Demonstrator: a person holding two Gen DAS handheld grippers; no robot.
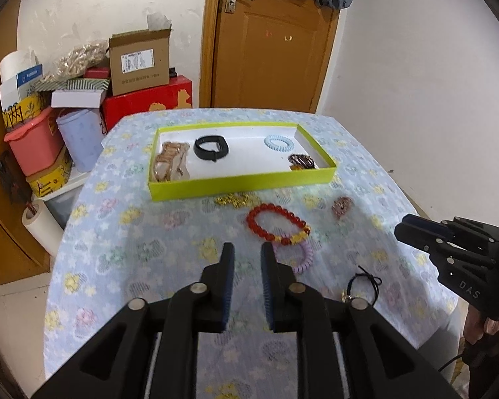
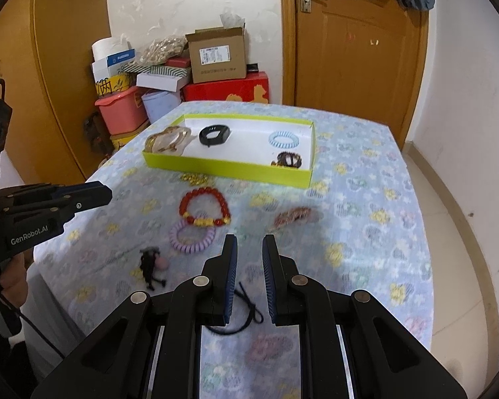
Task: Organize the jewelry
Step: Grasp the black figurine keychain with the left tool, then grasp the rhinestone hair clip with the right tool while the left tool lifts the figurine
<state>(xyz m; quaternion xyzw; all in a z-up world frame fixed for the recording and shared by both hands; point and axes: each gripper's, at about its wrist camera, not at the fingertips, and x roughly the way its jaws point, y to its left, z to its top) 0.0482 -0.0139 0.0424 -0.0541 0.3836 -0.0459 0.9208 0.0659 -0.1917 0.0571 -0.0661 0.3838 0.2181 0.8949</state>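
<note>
Floral blue cloth covers the table (image 1: 93, 232). Left wrist view: the left tool (image 1: 247, 252) hangs above the cloth, jaws parted, empty. A green tray (image 1: 243, 184) at the far side holds a black band (image 1: 212, 148) and a blue coil tie (image 1: 277, 142). The red bead bracelet (image 1: 277, 224) lies on the cloth near the tray.

Right wrist view: the right tool (image 2: 249, 246) is likewise parted and empty, above a black cord (image 2: 246, 312). A purple coil tie (image 2: 192, 236) touches the red bead bracelet (image 2: 204, 207).
</note>
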